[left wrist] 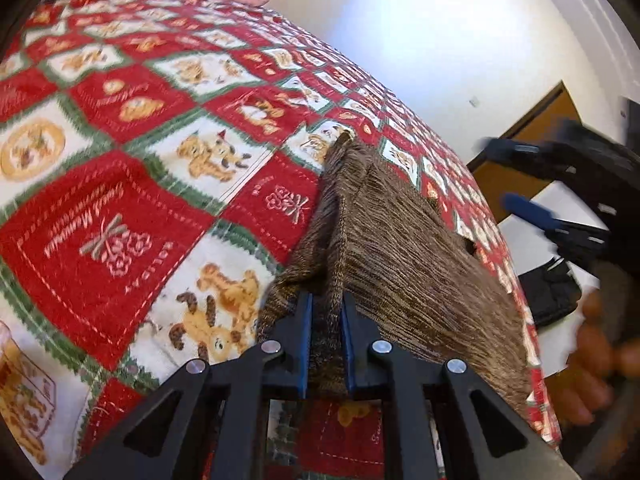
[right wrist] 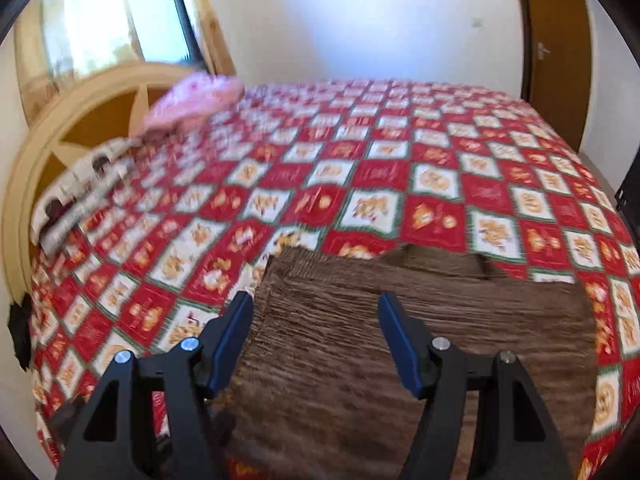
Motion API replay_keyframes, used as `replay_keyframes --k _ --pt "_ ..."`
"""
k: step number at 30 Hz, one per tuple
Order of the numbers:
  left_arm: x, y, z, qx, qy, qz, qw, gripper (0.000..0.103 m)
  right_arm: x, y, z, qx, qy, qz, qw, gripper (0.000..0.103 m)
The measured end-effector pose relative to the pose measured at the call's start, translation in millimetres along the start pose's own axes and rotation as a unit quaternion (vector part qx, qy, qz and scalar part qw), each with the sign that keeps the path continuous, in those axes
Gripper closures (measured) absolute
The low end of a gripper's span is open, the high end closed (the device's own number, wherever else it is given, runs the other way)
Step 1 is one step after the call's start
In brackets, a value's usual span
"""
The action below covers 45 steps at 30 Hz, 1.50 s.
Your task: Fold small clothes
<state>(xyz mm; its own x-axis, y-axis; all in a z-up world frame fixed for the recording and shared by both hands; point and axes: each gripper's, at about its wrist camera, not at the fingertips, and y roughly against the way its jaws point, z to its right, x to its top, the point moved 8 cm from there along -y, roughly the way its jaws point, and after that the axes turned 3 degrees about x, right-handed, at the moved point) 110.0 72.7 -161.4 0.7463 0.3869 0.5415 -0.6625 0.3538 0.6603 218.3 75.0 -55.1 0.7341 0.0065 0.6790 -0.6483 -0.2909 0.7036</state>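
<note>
The brown knit garment [right wrist: 400, 340] lies flat on the bed's red, white and green patchwork quilt [left wrist: 132, 184], near the quilt's edge. The left claw [left wrist: 326, 308] is clamped on a pinched-up fold at the garment's near edge. The right claw [right wrist: 316, 312] hangs above the garment with its blue fingers [right wrist: 396, 336] apart, nothing between them. A pink cloth [right wrist: 192, 100] lies by the wooden headboard [right wrist: 80, 120]

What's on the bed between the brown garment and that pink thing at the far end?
Only bare quilt lies between the brown garment and the pink thing, as the right wrist view shows.
</note>
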Motion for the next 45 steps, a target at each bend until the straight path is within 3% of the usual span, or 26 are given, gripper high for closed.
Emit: replay_keyframes --k 2,6,7,9,13,15,19,23,24,25,26,27,28,31,36,40,45 --pt "2 4 -4 -0.001 0.011 -0.006 0.9999 0.09 0 -32 -13 -0.008 0.017 -0.022 1.0 0.035" --pt "7 18 -12 0.039 0.002 0.008 0.9992 0.086 -1 -69 -24 -0.025 0.033 -0.04 0.998 0.035" --pt "7 19 -14 0.047 0.0 0.008 0.9989 0.084 -1 -77 -26 -0.025 0.035 -0.047 0.998 0.035" --pt "8 22 -19 0.069 0.003 0.018 0.9974 0.068 -3 -88 -27 -0.034 0.039 -0.057 0.997 0.033" --pt "4 28 -19 0.074 0.003 0.03 0.9968 0.064 -10 -108 -33 -0.039 0.053 -0.084 0.994 0.023" --pt "2 29 -16 0.073 -0.013 0.04 0.9964 0.044 -14 -115 -38 -0.037 0.064 -0.091 0.993 0.021" --pt "2 20 -8 0.064 -0.036 0.04 0.9965 0.03 -18 -130 -43 -0.075 0.11 -0.094 0.987 0.019" --pt "3 19 -7 0.048 -0.037 0.05 0.9969 0.029 -20 -132 -45 -0.09 0.135 -0.093 0.982 0.021" --pt "4 19 -8 0.042 -0.034 0.051 0.9972 0.032 -19 -132 -44 -0.087 0.134 -0.094 0.983 0.025" --pt "5 20 -9 0.034 -0.028 0.053 0.9976 0.041 -18 -130 -42 -0.089 0.133 -0.093 0.983 0.035" --pt "6 19 -10 0.011 -0.018 0.047 0.9987 0.07 -16 -129 -40 -0.094 0.133 -0.09 0.983 0.043" --pt "4 14 -11 -0.01 -0.005 0.029 0.9995 0.086 -14 -125 -35 -0.099 0.128 -0.087 0.983 0.059" --pt "3 9 -13 -0.018 0.006 0.017 0.9997 0.086 -13 -122 -30 -0.096 0.116 -0.087 0.985 0.071" --pt "3 11 -14 -0.017 -0.001 0.024 0.9996 0.091 -9 -115 -22 -0.055 0.077 -0.084 0.992 0.082" --pt "9 25 0 -0.016 -0.036 0.049 0.9981 0.092 -1 -85 -10 0.022 -0.001 -0.051 0.998 0.083" --pt "12 40 22 -0.028 -0.075 0.067 0.9945 0.092 7 -67 5 0.086 -0.065 -0.037 0.994 0.083" --pt "10 67 72 -0.053 -0.162 0.1 0.9802 0.092 17 -40 28 0.113 -0.107 -0.021 0.988 0.083"
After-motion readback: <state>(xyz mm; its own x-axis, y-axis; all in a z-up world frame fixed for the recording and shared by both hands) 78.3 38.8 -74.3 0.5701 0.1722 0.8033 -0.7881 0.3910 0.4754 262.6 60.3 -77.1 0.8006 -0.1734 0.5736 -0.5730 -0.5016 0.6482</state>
